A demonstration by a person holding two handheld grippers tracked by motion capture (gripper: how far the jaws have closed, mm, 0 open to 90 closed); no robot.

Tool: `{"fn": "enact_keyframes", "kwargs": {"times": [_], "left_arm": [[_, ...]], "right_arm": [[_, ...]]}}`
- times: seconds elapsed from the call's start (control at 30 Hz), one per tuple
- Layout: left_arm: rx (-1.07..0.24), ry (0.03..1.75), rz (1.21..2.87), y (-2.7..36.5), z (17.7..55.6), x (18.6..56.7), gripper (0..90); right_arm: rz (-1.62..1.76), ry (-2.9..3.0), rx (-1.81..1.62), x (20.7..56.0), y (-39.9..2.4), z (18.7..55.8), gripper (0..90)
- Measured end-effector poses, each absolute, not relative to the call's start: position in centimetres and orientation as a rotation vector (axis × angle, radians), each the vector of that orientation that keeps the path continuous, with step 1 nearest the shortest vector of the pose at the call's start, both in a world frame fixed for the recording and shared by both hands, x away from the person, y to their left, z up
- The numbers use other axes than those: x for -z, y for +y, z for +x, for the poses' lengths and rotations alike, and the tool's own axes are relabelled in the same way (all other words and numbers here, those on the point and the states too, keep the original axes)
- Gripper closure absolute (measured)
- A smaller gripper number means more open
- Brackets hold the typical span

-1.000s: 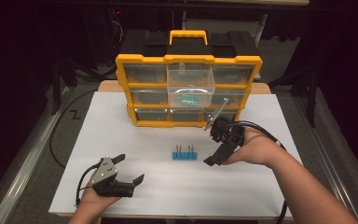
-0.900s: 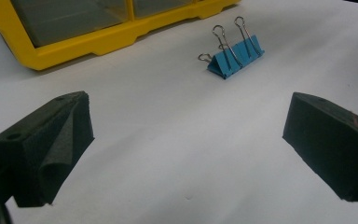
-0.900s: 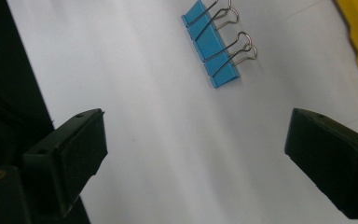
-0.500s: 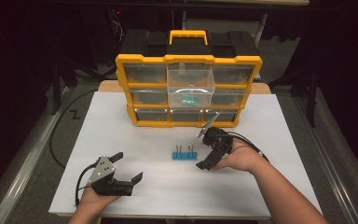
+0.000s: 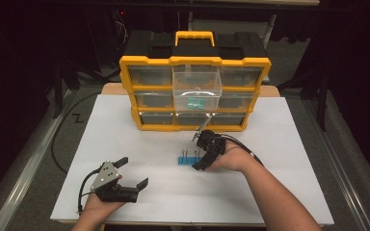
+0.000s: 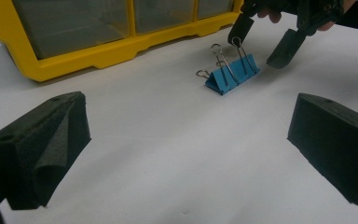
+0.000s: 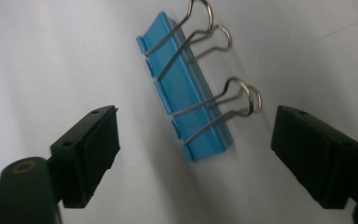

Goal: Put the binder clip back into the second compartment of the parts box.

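Observation:
Two blue binder clips lie side by side on the white table top, wire handles up. My right gripper hangs just over them, tilted down. In the right gripper view the clips lie between and a little ahead of the two black jaws, and neither pad touches them. The right gripper is open; its jaws have just been closing a little. My left gripper rests open at the front left with nothing between its pads.
A yellow and black drawer organizer stands at the back of the table. Its clear middle drawer is pulled out, with a small green item inside. A cable trails from the right gripper.
The right hand has come down and toward the left, from beside the organizer's front to just above the blue clips. The left hand has kept still.

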State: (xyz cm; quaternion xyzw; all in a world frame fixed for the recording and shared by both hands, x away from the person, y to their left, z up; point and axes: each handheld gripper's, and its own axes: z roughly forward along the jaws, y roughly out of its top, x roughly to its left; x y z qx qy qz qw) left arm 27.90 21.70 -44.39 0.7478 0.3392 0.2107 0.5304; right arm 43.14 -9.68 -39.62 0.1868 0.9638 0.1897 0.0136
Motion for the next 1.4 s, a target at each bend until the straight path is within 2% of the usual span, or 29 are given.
{"fn": "enact_keyframes", "kwargs": {"times": [0.17,0.33,0.6,0.83,1.4], "left_arm": [[-0.527,0.817,1.782,21.7,27.9,44.4,0.5],[-0.524,0.818,1.776,21.8,27.9,44.3,0.5],[-0.528,0.808,1.794,21.7,28.0,44.4,0.5],[-0.528,0.800,1.800,21.6,28.0,44.5,0.5],[-0.524,0.799,1.795,21.5,27.9,44.4,0.8]], "right_arm": [[0.554,3.019,-0.590,39.3,-9.4,43.9,29.9],[0.544,3.026,-0.622,38.9,-9.3,44.5,48.0],[0.530,3.041,-0.616,39.0,-9.4,44.7,72.4],[0.502,3.089,-0.619,38.3,-9.8,43.8,87.8],[0.387,3.092,-0.630,35.4,-12.3,40.6,89.9]]}}
